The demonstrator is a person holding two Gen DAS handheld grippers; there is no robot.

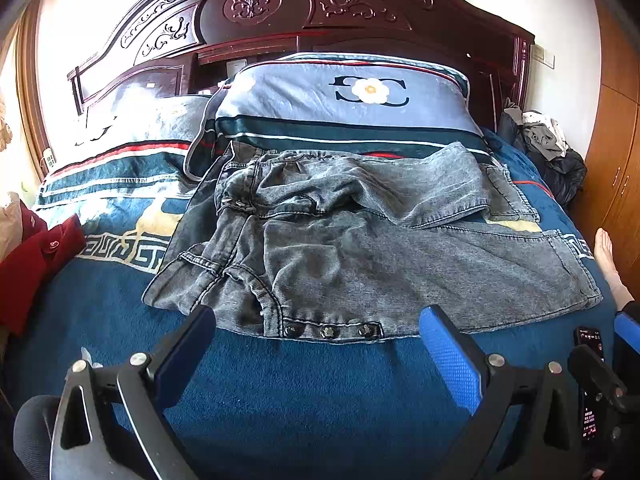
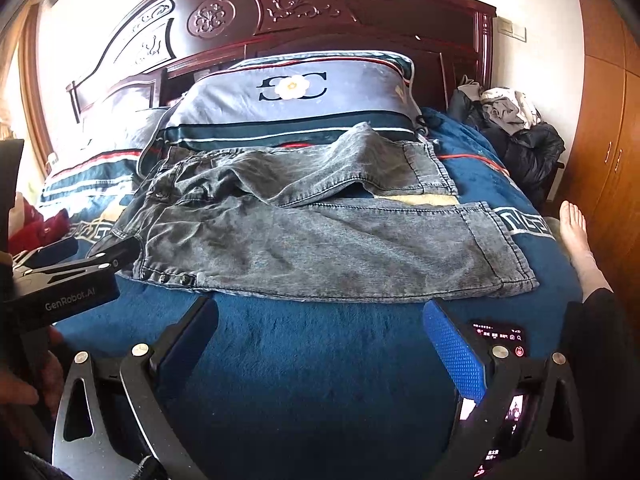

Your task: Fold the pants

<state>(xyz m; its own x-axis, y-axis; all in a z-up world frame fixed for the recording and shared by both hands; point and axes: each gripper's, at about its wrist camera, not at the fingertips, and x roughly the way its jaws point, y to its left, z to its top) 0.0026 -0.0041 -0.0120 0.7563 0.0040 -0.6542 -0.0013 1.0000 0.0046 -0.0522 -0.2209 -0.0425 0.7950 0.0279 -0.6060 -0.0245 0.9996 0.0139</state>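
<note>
My left gripper (image 1: 318, 344) hovers with its jaws spread wide and nothing between them, just short of the near edge of the grey denim pants (image 1: 360, 248). The pants lie spread on the blue blanket (image 1: 300, 400), waist end to my left, legs running to the right. The near waist edge, with its row of three dark buttons (image 1: 328, 331), sits right between my left fingertips. The far leg is folded over and angled up toward the pillow (image 1: 340, 92), its cuff resting against the pillow's lower border. The near leg's cuff (image 2: 508, 248) ends close to the bed's right edge, near a bare foot (image 2: 576, 236).

My right gripper (image 2: 320, 320) is also released, jaws wide apart, hanging above bare blanket just in front of the near leg's long hem. A broad strip of open blanket runs between both grippers and the pants. In the right wrist view my left gripper's black body (image 2: 60, 280) reaches in from the left beside the waist corner. A phone (image 2: 500, 336) lies on the blanket just behind my right fingertip. A red garment (image 1: 36, 264) sits at the bed's left edge, and a pile of dark clothes (image 1: 552, 156) at the far right corner.
</note>
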